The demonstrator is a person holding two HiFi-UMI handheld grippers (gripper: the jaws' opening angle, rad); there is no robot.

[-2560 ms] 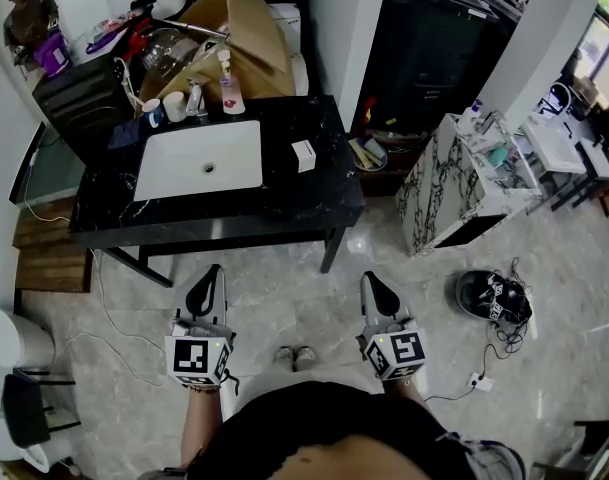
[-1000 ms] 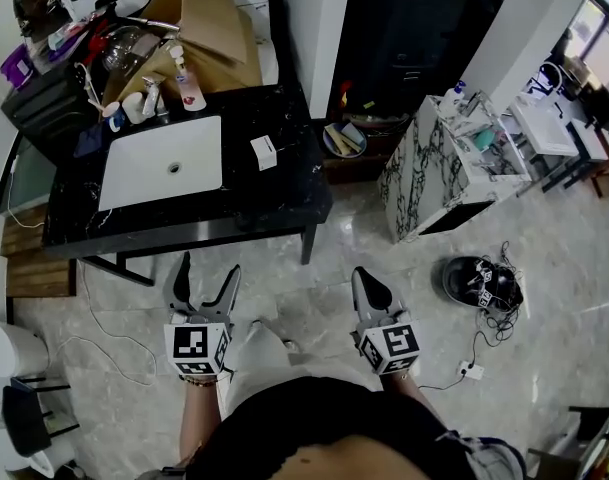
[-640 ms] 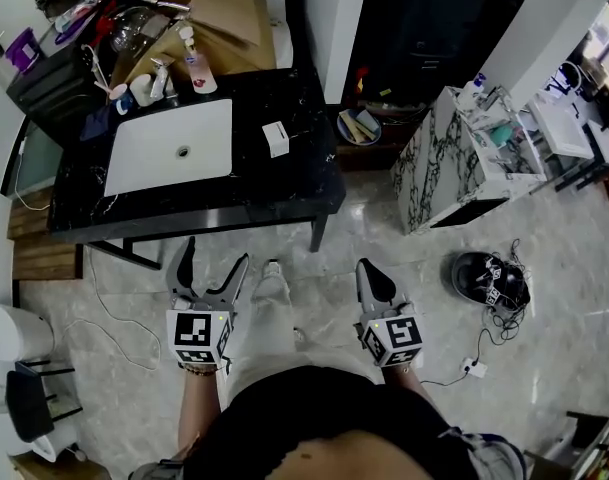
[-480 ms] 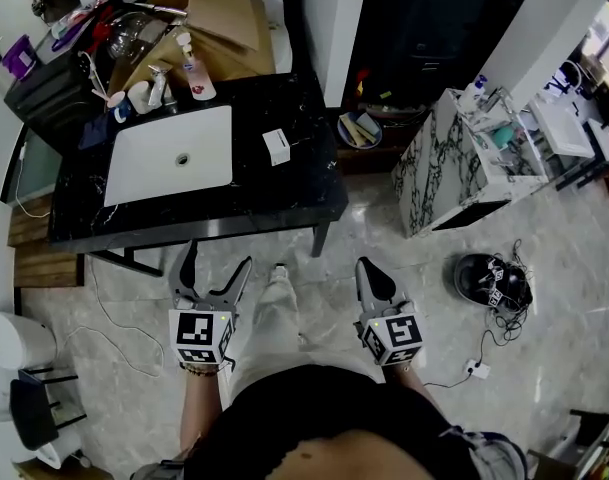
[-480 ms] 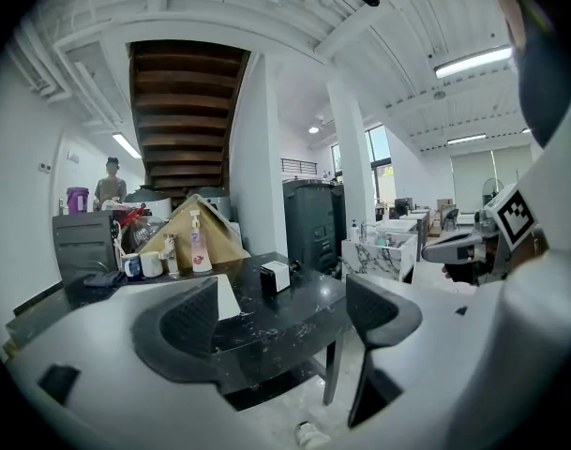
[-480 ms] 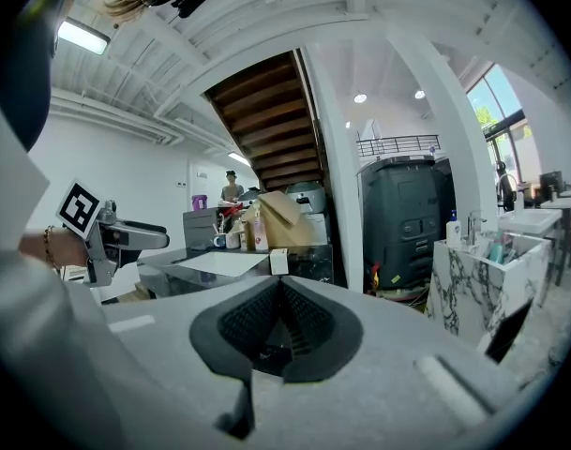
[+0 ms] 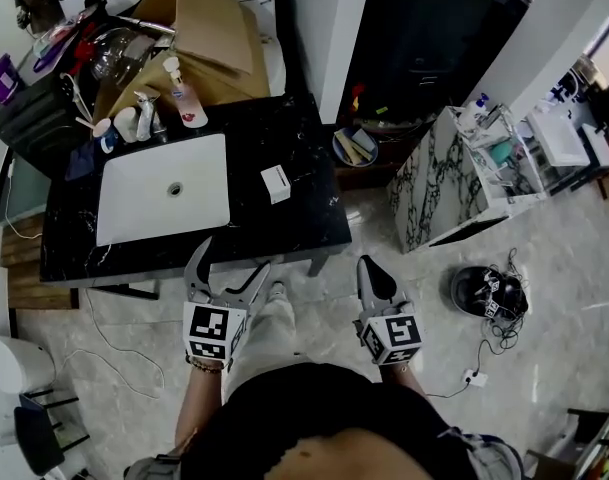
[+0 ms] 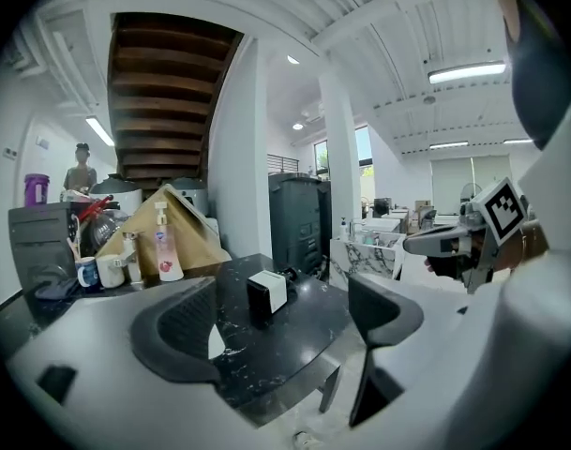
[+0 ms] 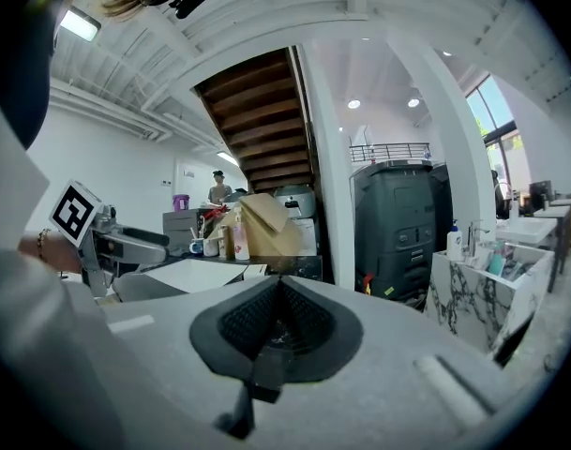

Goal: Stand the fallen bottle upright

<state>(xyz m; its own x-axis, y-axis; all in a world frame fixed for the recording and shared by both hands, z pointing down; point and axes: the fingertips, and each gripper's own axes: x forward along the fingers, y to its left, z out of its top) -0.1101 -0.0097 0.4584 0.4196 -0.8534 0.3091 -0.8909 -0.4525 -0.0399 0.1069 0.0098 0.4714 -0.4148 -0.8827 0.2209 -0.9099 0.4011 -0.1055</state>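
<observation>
**Pump bottle upright at the table's far left corner, both grippers at the near side**

Pale marble floor (image 7: 544,268) runs under a black stone table (image 7: 304,223) with a white basin (image 7: 164,190) set into its left half. At the table's far left corner, behind the basin, the pump bottle (image 7: 181,96) stands with its pump head up. The left gripper view also shows it upright, with a red mark on its label. Just left of it are a faucet (image 7: 146,118) and two cups (image 7: 119,126), and a tilted cardboard box (image 7: 209,28) rises behind it. A small white box (image 7: 276,183) sits alone on the dark stone right of the basin, well apart from the bottle.

The left gripper (image 7: 229,260) is at the table's near edge, where its tips overlap the rim of the stone in the head view. Its jaws stand wide apart and have just been opening. Nothing lies between them, and in its own view the white box shows through the gap, well beyond the tips. The right gripper (image 7: 370,273) hangs over the floor just right of the table's near right corner, with its jaws pressed together on nothing. Both grippers are well apart from the bottle. Between them a pale trouser leg (image 7: 269,318) reaches toward the table.

To the right, a black-veined marble stand (image 7: 434,183) carries small toiletries. A dark round object with a tangle of cables (image 7: 489,293) lies on the floor near it.
</observation>
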